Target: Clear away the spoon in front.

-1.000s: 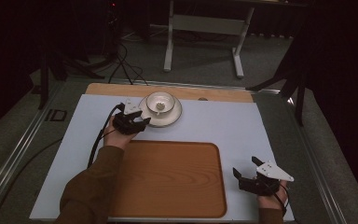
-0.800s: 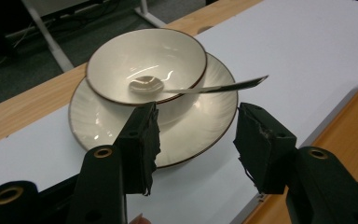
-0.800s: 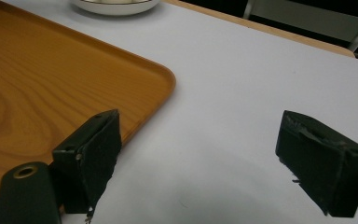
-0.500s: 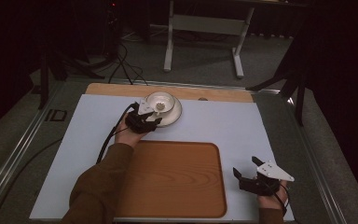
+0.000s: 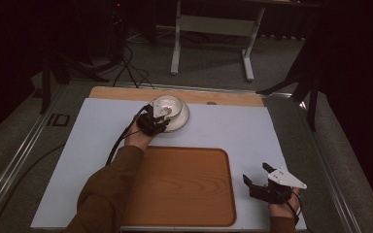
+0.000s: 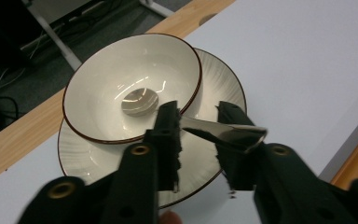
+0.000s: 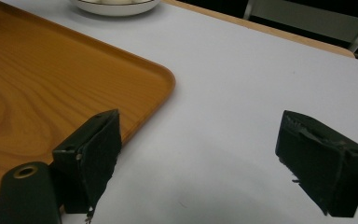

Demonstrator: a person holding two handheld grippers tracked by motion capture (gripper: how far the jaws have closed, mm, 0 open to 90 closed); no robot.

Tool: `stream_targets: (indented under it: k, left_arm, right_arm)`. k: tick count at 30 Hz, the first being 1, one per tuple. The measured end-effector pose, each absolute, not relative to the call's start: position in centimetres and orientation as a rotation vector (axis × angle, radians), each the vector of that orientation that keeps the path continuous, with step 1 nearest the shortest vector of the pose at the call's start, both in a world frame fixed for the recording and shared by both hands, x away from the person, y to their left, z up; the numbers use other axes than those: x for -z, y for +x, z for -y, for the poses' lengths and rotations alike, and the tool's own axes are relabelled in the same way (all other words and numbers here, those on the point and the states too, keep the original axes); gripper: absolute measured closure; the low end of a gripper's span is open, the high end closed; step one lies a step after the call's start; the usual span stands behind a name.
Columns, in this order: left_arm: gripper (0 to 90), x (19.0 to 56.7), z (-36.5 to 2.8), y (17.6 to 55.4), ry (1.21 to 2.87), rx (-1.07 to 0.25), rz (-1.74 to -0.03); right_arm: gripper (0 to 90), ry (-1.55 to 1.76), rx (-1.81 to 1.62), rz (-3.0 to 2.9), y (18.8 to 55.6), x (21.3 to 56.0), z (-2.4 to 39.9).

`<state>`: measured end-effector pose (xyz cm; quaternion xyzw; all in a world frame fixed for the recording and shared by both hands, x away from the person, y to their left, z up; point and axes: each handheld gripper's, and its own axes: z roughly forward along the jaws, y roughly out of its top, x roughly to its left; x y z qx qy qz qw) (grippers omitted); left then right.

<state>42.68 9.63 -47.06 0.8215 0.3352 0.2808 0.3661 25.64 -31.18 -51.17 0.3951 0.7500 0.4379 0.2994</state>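
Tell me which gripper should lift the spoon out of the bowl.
Left. The left gripper already has its jaws around the spoon handle at the bowl; the right gripper sits open beside the tray.

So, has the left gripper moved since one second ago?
Yes. In the high view the left gripper has shifted right and slightly forward, from beside the plate to over its near-left rim, its fingers now around the spoon handle.

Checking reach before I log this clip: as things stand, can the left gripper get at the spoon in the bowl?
Probably yes. The left gripper has its jaws on either side of the spoon handle, which sticks out over the bowl rim, and nothing blocks it.
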Motion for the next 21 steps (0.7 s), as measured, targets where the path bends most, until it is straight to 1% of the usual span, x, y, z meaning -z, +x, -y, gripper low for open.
stream_targets:
  k: [7,10,21]
  left_arm:
    - [83.7,46.6,-9.8,42.5,2.118,-0.776,-0.857]
    - [87.5,46.3,-10.0,42.5,2.113,-0.784,-0.854]
    - [88.7,45.7,-10.4,42.0,2.133,-0.809,-0.847]
  right_arm:
    - [14.0,1.049,-1.162,-1.993,25.7,51.2,31.1]
    - [14.0,1.047,-1.164,-1.995,25.7,51.2,31.1]
    - [14.1,1.046,-1.168,-1.988,25.6,51.2,31.2]
